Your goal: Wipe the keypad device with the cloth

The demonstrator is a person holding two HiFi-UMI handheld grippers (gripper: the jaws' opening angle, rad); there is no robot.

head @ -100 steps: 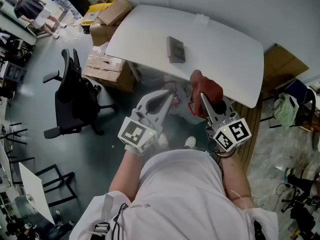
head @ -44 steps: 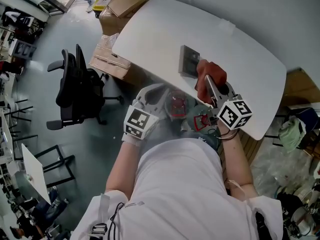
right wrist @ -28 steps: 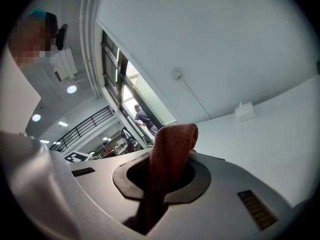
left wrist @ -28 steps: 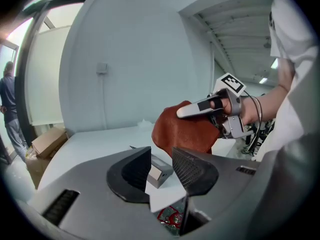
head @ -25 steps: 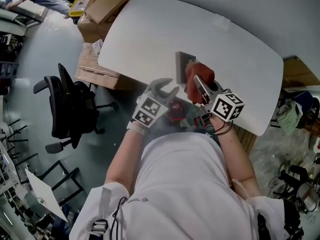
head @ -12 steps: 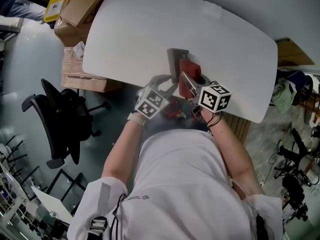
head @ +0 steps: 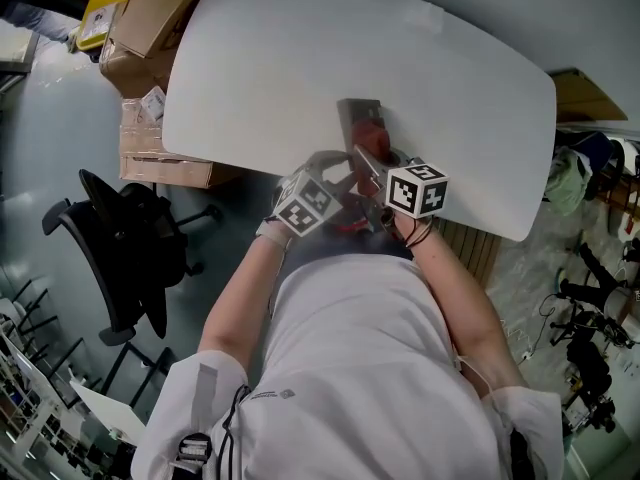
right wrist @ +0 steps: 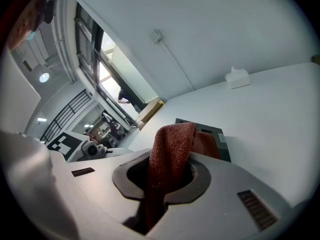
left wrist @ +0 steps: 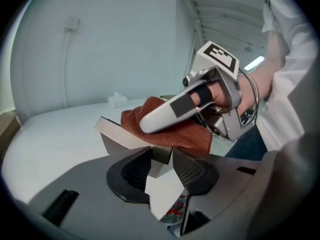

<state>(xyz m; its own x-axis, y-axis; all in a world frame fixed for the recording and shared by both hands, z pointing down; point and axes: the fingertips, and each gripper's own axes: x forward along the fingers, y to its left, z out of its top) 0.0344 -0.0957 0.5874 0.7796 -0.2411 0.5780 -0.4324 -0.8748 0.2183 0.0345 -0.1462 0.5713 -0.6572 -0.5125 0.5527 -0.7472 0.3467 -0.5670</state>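
White surface (head: 300, 58), with the keypad device (head: 358, 110) near its 6 o'clock edge. Left tongs (left wrist: 162, 159) are clamped on the device's near corner. Right tongs (right wrist: 167, 171), at their 3 o'clock, grip the red cloth (right wrist: 172, 144), which lies on the device.

place: office-lab workspace | cues: white table (head: 290, 48), swivel chair (head: 125, 258), cardboard boxes (head: 150, 13), grey floor (head: 50, 138)

Bare surface (head: 260, 58) lies open to the left, right and far side of the keypad device (head: 357, 111) — free for approach. Obstacles: the cloth (head: 372, 134) and right gripper (head: 364, 158) over the device, the left gripper (head: 338, 170) at its near corner, and a small white box (head: 428, 18) by the far edge — well apart.
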